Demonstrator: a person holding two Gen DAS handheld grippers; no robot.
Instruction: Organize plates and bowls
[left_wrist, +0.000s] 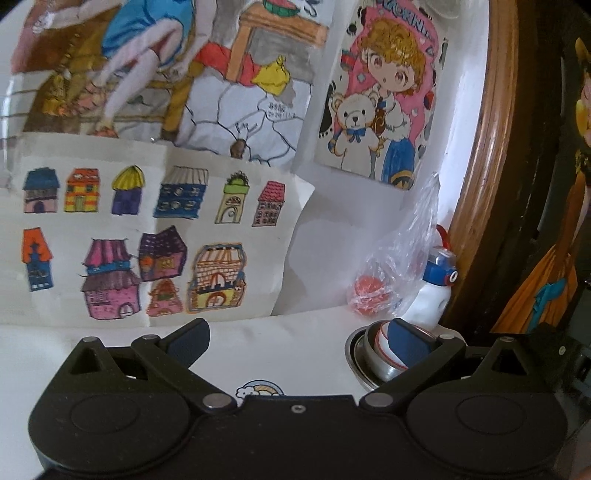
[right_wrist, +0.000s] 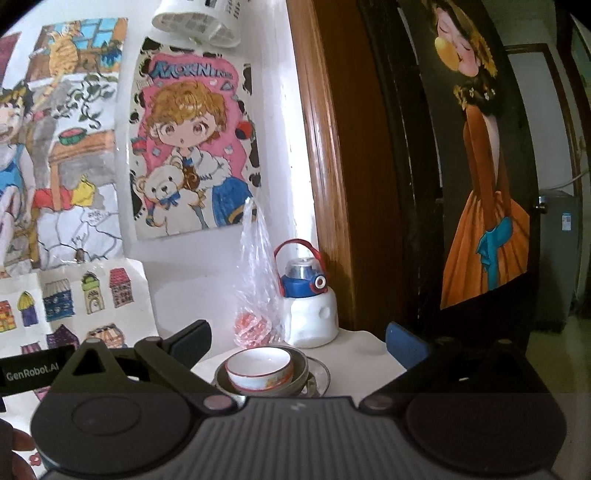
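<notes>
White with a red rim, the bowl is sitting in a metal bowl on a plate, stacked just ahead of our right tongs, whose fingers are spreading wide around empty air. Our left tongs are also gaping wide, the stack lying behind their right finger. Beyond the dishes, a plastic bag and a water bottle are standing.

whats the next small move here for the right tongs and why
Probably pull the right tongs back and leave the stack alone. They stand open and hold nothing, and the white bowl already sits nested in the metal bowl on the metal plate, so the stacking looks done. The left tongs are open too, beside that stack.
</notes>
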